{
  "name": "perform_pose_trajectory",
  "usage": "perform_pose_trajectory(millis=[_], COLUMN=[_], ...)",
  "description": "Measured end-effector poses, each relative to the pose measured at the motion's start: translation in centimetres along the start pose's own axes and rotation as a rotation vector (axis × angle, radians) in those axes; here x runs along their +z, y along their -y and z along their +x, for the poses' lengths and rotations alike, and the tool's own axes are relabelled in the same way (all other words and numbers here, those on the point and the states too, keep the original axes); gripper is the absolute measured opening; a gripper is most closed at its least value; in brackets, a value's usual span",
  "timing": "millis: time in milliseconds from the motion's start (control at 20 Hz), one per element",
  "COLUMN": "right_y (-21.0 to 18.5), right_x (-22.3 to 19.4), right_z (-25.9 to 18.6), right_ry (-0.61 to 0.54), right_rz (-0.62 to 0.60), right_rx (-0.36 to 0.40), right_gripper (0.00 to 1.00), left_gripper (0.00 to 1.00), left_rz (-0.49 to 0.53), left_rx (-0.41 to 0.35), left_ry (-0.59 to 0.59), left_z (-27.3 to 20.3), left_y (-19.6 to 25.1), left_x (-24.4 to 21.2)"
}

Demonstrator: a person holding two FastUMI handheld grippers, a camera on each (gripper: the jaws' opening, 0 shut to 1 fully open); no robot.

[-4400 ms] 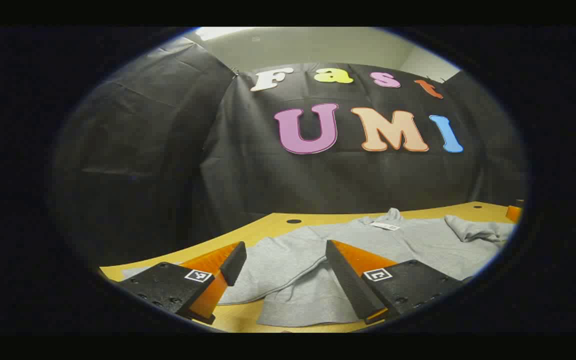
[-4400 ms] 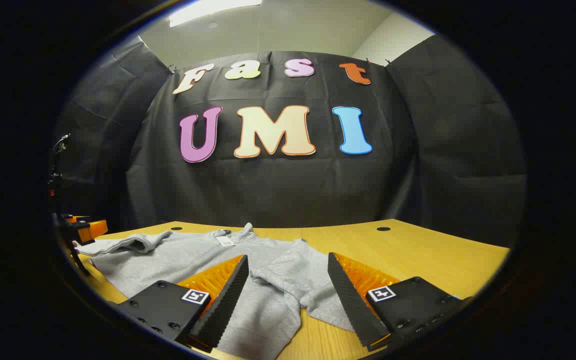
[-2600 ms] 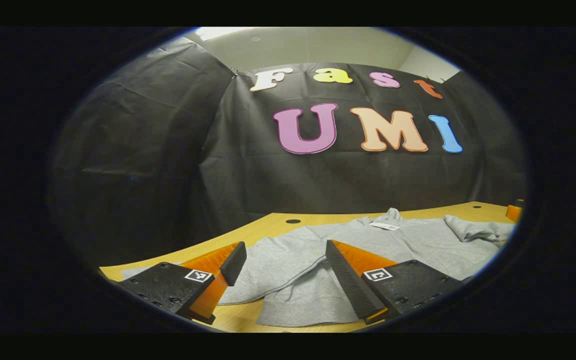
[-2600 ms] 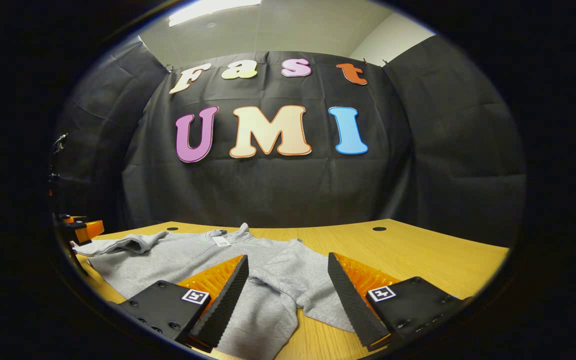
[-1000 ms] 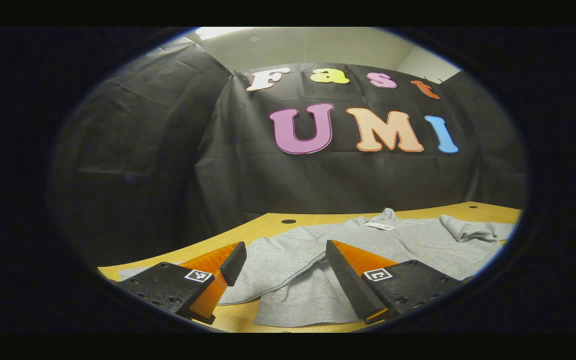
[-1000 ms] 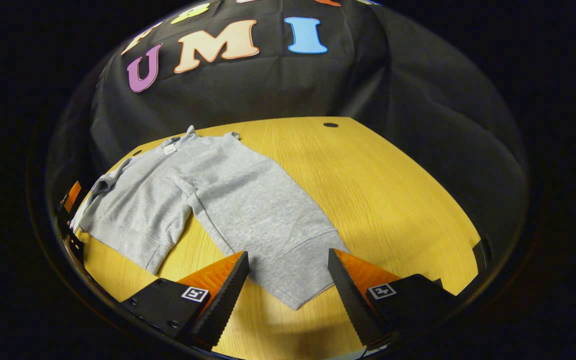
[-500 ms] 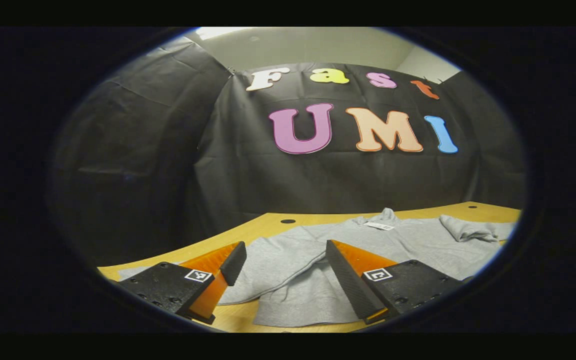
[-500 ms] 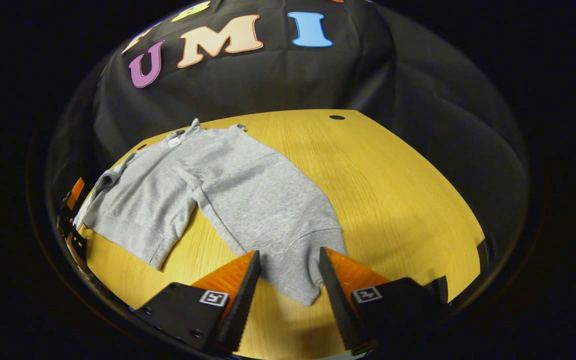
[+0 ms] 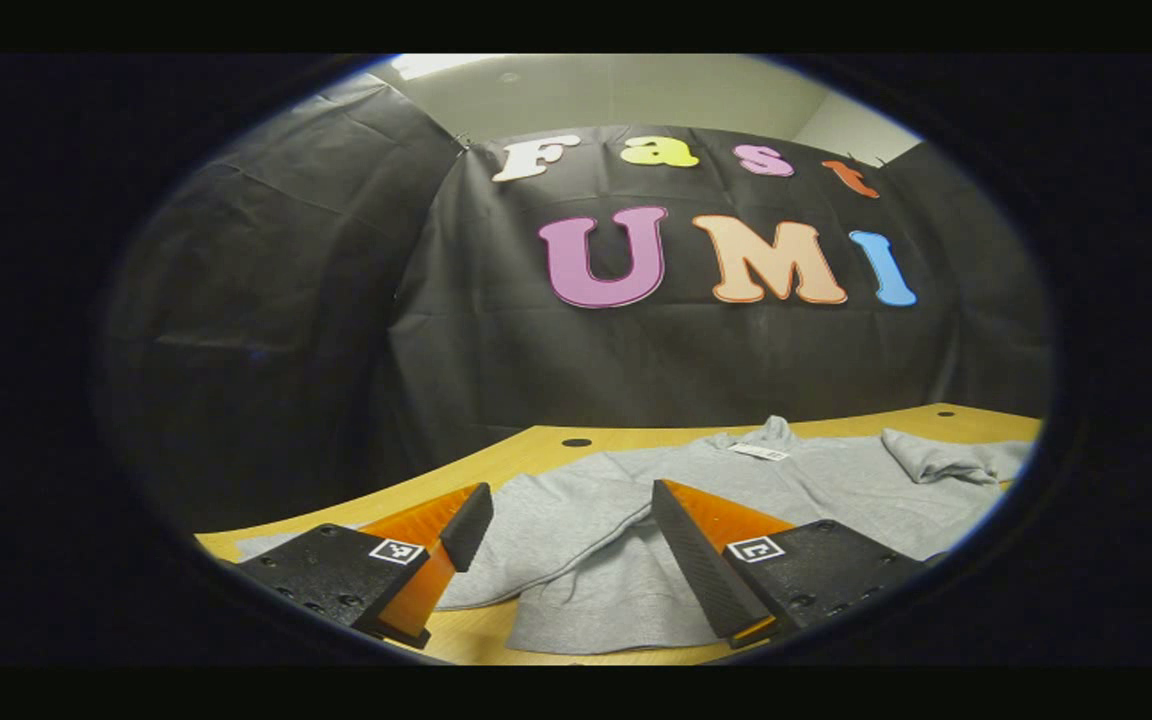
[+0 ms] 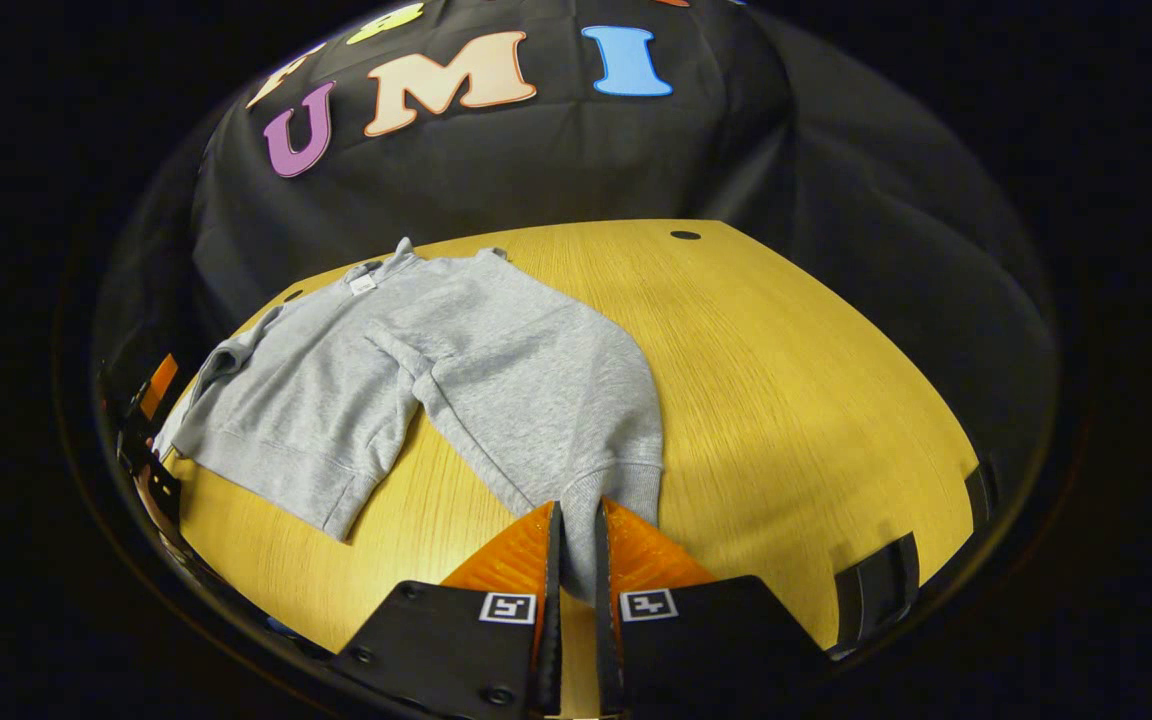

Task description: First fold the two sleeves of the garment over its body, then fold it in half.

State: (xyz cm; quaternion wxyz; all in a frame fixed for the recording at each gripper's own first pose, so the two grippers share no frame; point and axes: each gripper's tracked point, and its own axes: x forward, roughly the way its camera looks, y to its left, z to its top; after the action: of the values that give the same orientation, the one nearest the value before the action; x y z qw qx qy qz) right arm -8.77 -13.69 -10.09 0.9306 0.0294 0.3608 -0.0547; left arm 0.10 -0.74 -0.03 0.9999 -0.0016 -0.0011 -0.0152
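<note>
A grey sweatshirt [image 10: 356, 370] lies flat on the yellow table [image 10: 786, 350], collar toward the far wall. Its long sleeve [image 10: 546, 390] runs toward me, and my right gripper [image 10: 577, 512] is shut on the sleeve's cuff [image 10: 621, 485], seen from above. In the left gripper view the sweatshirt [image 9: 836, 480] spreads to the right, with a bunched sleeve [image 9: 946, 462] at its far side. My left gripper [image 9: 566, 540] is open, low over the table, with the near sleeve and hem [image 9: 586, 600] lying between and beyond its fingers.
The table [image 9: 536, 445] has small dark holes [image 10: 684, 235] near its back edge, and black cloth walls close it in. Bare wood lies right of the sleeve. A piece of the other gripper [image 10: 158, 385] shows at the table's left edge.
My right gripper rose, tilted down over the table, moved onto the sleeve's cuff and closed on it. The cuff has bunched slightly. The left gripper has stayed still and open.
</note>
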Motion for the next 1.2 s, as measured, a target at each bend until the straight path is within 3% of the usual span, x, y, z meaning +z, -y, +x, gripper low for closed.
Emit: perform_pose_trajectory(millis=[250,500,900,1200], right_y=[0.0,-0.6,-3.3,-8.9], right_x=[0.2,1.5,9.1,15.6], right_z=[0.2,0.0,-0.9,-1.1], right_ry=[-0.014,-0.010,0.088,0.192], right_rz=[0.091,0.053,0.014,-0.033], right_rx=[0.003,-0.014,0.007,0.092], right_gripper=[0.03,0.03,0.03,0.02], left_gripper=[0.94,0.94,0.94,0.94], left_rz=[0.001,-0.001,-0.002,-0.002], left_rx=[0.000,0.002,0.004,0.004], left_ry=[0.000,-0.001,-0.002,-0.002], left_z=[0.0,0.0,-0.1,0.0], left_y=[-0.1,-0.1,-0.1,0.0], left_x=[-0.1,0.0,-0.1,0.0])
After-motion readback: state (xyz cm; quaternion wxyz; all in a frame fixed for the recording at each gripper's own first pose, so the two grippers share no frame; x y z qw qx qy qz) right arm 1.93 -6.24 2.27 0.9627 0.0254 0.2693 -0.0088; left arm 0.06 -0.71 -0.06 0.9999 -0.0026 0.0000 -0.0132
